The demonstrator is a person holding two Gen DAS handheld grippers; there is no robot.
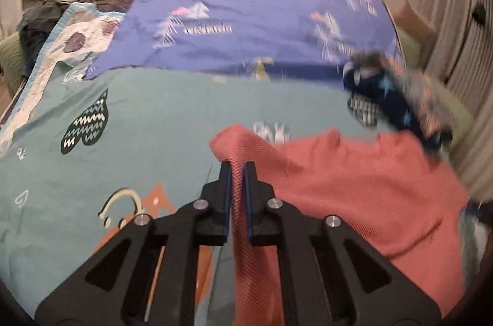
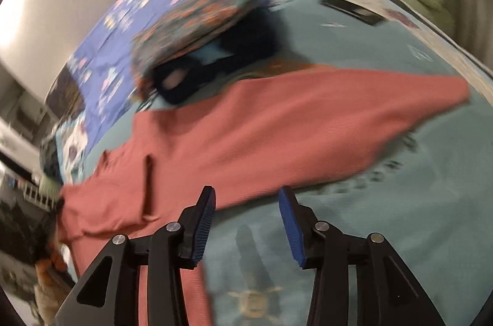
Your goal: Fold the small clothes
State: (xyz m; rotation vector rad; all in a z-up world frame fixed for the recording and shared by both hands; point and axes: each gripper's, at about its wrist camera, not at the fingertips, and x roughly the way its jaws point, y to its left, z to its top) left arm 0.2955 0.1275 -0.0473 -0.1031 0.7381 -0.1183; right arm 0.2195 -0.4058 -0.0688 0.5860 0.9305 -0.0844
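One coral knit garment point(image 1: 354, 187) spread on teal printed bedspread point(image 1: 138, 116), near side of bed. Soft, light, limp; likely to sag and stretch. Best taken at hems or corners. Left gripper point(image 1: 237, 169) clamped on bunched edge. Right gripper point(image 2: 246, 196) parted, empty, above near hem. One dark patterned clothes pile point(image 2: 200, 49) beyond.

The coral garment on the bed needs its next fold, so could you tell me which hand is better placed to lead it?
Probably the left: the left gripper is already shut on a raised fold of the coral garment. The right gripper has open jaws with nothing between them.
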